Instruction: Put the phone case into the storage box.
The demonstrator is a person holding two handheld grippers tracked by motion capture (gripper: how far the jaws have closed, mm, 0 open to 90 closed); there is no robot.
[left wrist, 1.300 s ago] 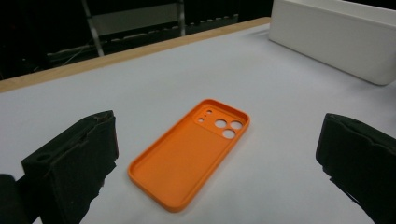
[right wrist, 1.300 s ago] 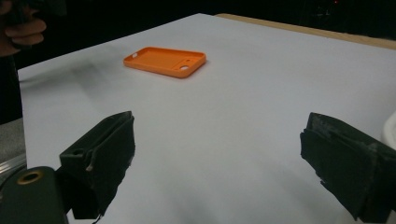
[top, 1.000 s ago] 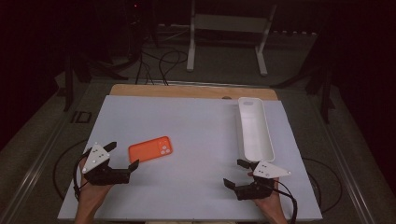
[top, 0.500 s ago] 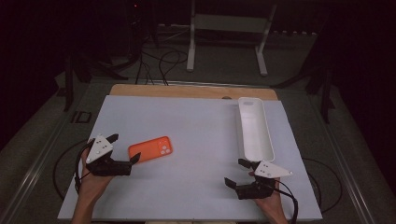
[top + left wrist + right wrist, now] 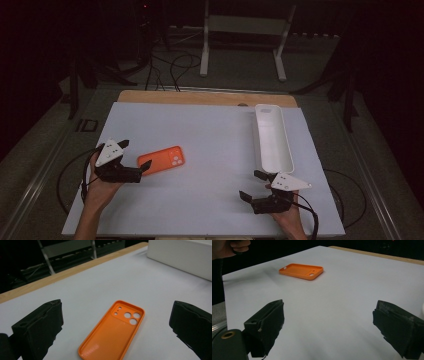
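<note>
- Orange phone case (image 5: 161, 160) flat on the white table sheet (image 5: 210, 145), left of middle, hollow side up, camera cutouts at the end away from the person.
- Seen close in the left gripper view (image 5: 113, 333): lying between the two black jaws, touching neither, rim intact all round, three round lens holes near the far end.
- Seen again in the right gripper view (image 5: 301, 271), far off across the sheet, low and flat.
- Left gripper (image 5: 135, 155) just beside the case's near-left end, jaws spread wide on either side of it, nothing clamped; lower jaw tip right at the case's corner in the high view, contact not clear.
- Held in the left hand (image 5: 102, 185), grey three-cornered plate on top.
- Right gripper (image 5: 252, 185) well apart from the case, low on the right of the sheet, jaws likewise wide apart and holding nothing, only bare sheet between them in its own view.
- Long white tray (image 5: 272, 142) lengthwise at the right of the sheet, its near end just beyond the right gripper.
- Wooden table edge (image 5: 200, 97) along the far side of the sheet.
</note>
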